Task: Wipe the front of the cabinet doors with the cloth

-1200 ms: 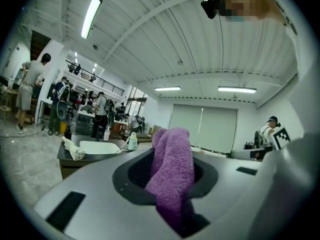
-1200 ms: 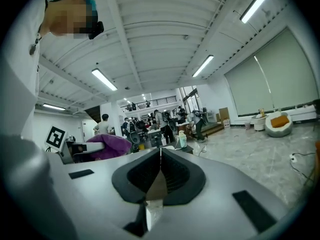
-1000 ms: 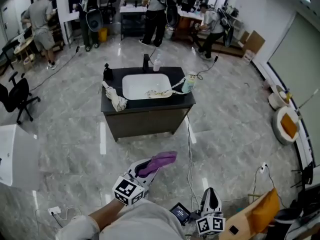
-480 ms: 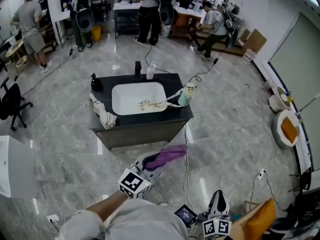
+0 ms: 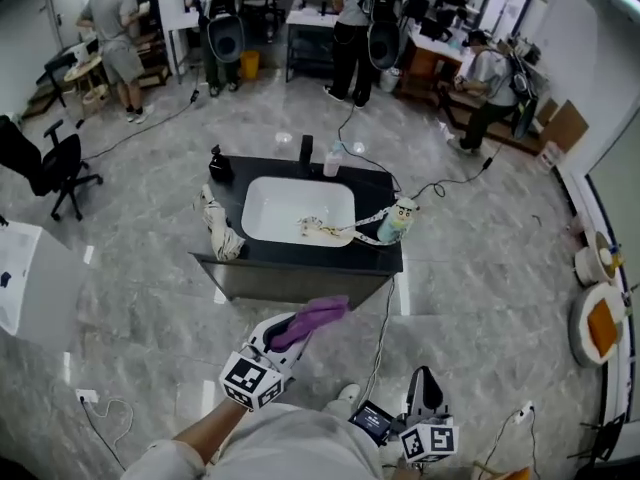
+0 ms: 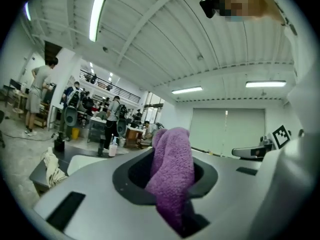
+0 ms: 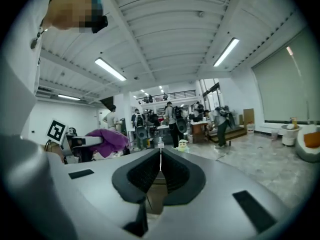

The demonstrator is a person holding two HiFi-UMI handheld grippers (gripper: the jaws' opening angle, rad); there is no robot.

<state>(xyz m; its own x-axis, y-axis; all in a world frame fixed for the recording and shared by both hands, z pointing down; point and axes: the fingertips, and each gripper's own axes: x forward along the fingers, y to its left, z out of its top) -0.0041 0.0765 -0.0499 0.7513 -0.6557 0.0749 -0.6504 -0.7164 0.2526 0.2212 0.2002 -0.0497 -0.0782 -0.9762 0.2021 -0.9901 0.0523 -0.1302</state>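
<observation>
Jaws of the left gripper (image 5: 296, 330) are pressed together on the purple cloth (image 5: 314, 317). A fold of the cloth stands up between them and its free end points toward 1 o'clock in the head view. The right gripper (image 7: 160, 173) has its jaws closed against each other, with nothing between them. It is held low at 5 o'clock in the head view, beside the person's body.

At 12 o'clock from both grippers stands the dark cabinet (image 5: 300, 280) with a white sink (image 5: 298, 208) in its top. Its front doors face the person. The cloth is in the air in front of these doors and does not touch them.

On the counter, a pale rag (image 5: 220, 228) hangs over the edge at 9 o'clock from the sink. A small bottle with a face on it (image 5: 397, 220) stands at 3 o'clock. A dark soap dispenser (image 5: 220, 164) stands at the 10 o'clock corner. Several people (image 5: 355, 28) stand at desks behind the cabinet, well apart from it.
</observation>
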